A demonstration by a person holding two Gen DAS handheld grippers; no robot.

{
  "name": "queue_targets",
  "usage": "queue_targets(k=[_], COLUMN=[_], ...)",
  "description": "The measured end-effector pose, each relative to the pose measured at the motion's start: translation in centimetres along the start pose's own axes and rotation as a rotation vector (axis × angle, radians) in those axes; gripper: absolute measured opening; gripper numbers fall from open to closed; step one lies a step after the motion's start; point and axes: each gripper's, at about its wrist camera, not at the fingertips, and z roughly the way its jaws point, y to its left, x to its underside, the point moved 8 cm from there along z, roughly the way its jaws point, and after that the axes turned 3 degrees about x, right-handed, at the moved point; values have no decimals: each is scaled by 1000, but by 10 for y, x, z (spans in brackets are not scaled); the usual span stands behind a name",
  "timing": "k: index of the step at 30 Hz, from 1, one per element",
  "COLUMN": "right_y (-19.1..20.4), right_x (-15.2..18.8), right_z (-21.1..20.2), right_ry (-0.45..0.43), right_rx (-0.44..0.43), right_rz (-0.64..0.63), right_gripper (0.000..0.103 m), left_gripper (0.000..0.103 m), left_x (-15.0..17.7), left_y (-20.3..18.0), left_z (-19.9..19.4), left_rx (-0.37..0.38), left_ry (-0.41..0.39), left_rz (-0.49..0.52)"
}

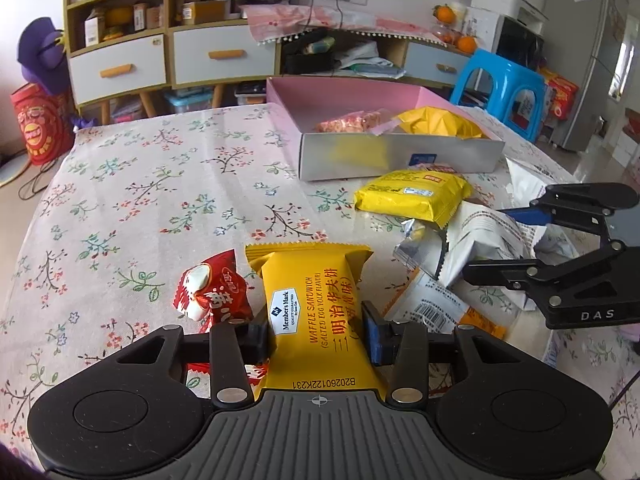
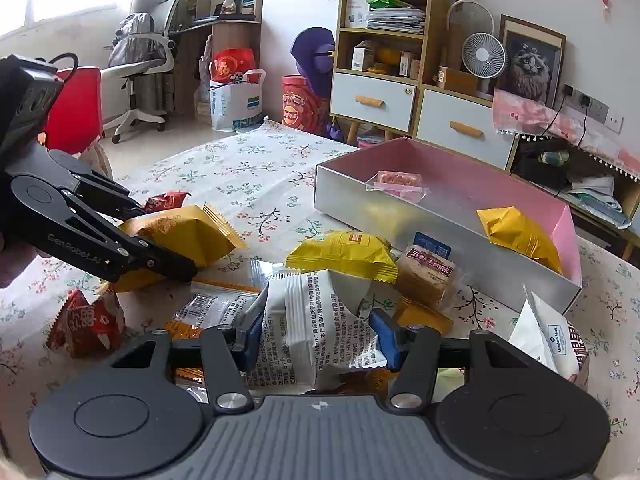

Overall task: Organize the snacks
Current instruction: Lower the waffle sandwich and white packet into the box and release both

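- Left wrist view: left gripper (image 1: 318,334) clamped on a yellow foil waffle sandwich packet (image 1: 310,300), black and blue pads pinching both sides. Packet sitting over the floral tablecloth (image 1: 132,184), near the front edge.
- Just left of that packet, a crumpled red and white candy wrapper (image 1: 210,292), partly tucked under the left finger.
- Only visible from the right wrist view: right gripper (image 2: 316,338) squeezed around a white crinkly snack pouch with black print (image 2: 310,320), right in the middle of the pile.
- Same view also gives the inside of the open silver cardboard box with pink lining (image 2: 440,184): a clear pink-tinted packet (image 2: 398,184) near the far wall, a yellow packet (image 2: 518,230) by the right end.
- Between pile and box front: a flat yellow pouch (image 1: 412,196) and a brown biscuit pack (image 2: 428,278), pretty much touching the box wall.
- Loads of bare cloth on the left half of the table; right side cramped with wrappers up against the box.
- Beyond the far table edge, wooden drawers (image 1: 120,68) and a blue plastic stool (image 1: 504,84).
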Motion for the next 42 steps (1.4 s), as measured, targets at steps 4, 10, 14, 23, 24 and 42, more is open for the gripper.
queue_targets(k=[4,10,14,23,24,42], right_y=[1,1,0,-7,-11,-107], right_x=[-3,-13,-21,-43,-45,-68], right_z=[-4,-14,-22,-38,-37,10], right_ry=[-22,-61,-89,-154,-156,-115], right_rx=[-4,0,-9,1,6,83], right_rz=[0,10,31,59,70,368], right_gripper=[42,42,42,42,42,42], left_gripper=[40,40,40,40,40,40], left_x=[-2,-10,-18,-36,-38,-112], left_y=[2,1,-3,-16,-17,-23], left_z=[-1,-8,-13,-17,-17,25], left_rx=[5,21,35,49,47,30], left_ry=[-2,-17,-34,-58,-60,-78], left_rz=[-30,-69,-83,-108,-109,-232])
